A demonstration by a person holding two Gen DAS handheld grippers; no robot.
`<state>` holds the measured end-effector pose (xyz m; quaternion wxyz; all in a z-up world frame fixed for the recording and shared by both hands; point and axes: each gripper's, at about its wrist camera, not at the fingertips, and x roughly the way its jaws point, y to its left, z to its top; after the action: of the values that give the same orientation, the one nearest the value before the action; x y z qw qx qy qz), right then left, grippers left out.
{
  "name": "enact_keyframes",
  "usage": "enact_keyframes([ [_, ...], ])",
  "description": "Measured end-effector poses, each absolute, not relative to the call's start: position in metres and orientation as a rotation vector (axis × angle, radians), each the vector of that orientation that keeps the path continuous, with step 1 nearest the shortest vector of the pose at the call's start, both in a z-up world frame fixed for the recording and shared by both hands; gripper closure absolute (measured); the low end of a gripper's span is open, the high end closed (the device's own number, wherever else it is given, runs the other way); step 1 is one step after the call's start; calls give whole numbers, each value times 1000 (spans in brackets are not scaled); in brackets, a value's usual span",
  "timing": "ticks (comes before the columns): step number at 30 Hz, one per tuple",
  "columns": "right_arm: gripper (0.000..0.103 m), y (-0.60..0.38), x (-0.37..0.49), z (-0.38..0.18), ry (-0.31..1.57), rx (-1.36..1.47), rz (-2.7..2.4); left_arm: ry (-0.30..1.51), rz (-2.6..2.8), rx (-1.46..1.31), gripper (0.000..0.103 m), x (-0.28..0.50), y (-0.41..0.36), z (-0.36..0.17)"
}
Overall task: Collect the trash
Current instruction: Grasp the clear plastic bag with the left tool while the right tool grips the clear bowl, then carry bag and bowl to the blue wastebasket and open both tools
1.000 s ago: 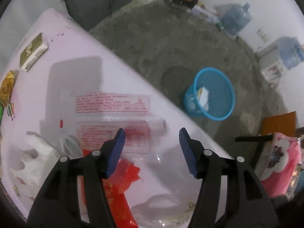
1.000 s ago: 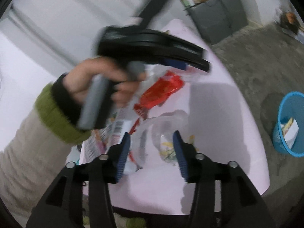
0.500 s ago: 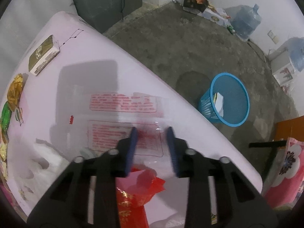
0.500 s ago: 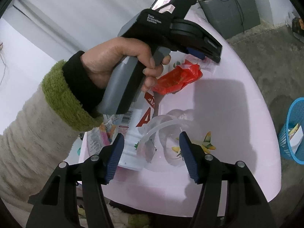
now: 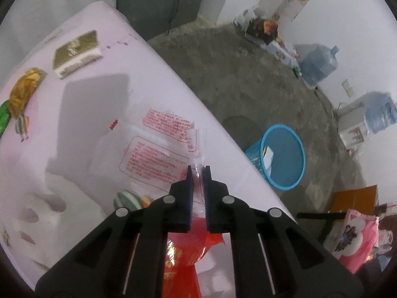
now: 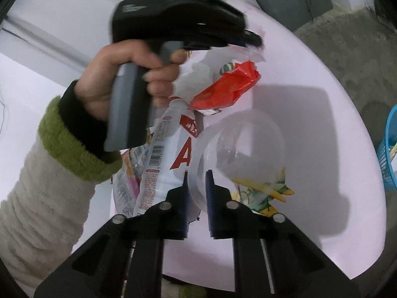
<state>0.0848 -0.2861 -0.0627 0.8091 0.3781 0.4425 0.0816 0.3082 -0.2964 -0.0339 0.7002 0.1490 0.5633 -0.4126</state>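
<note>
Clear wrapper (image 5: 158, 154) in left gripper (image 5: 197, 171) jaws — clear bowl (image 6: 238, 154) in right gripper (image 6: 197, 177).

Two handheld grippers are showing, each built of matte black plastic arms ending in dark blue ribbed pads. On the left gripper (image 5: 197, 173) and the right gripper (image 6: 197, 177), round silver screw heads are sitting at the arm pivots, and thin pale lines are running along the lower arms. Seen from the right wrist camera, the left gripper has a black body with small white lettering and a grey handle. The person's left hand (image 6: 129, 79) is wearing a fuzzy cream sleeve (image 6: 37, 193) with a green fleece cuff over a black inner cuff.
</note>
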Motion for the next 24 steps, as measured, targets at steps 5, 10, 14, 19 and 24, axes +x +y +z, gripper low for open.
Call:
enact_keyframes([
  [5,96,-291,76,-51,898,836,195,1127,-942,240,98,308,-268,11],
  [10,96,-298,61,-38,839,858,181,1043,-968,130,98,304,-241,54],
  [14,96,-319,40,-25,781,869,124,1022,-1016,87,98,290,-237,74],
  [19,97,-372,-8,-20,690,927,-60,1023,-1132,96,98,249,-259,86],
  [24,97,-427,-68,-27,598,1038,-273,1071,-1268,144,98,194,-311,79],
])
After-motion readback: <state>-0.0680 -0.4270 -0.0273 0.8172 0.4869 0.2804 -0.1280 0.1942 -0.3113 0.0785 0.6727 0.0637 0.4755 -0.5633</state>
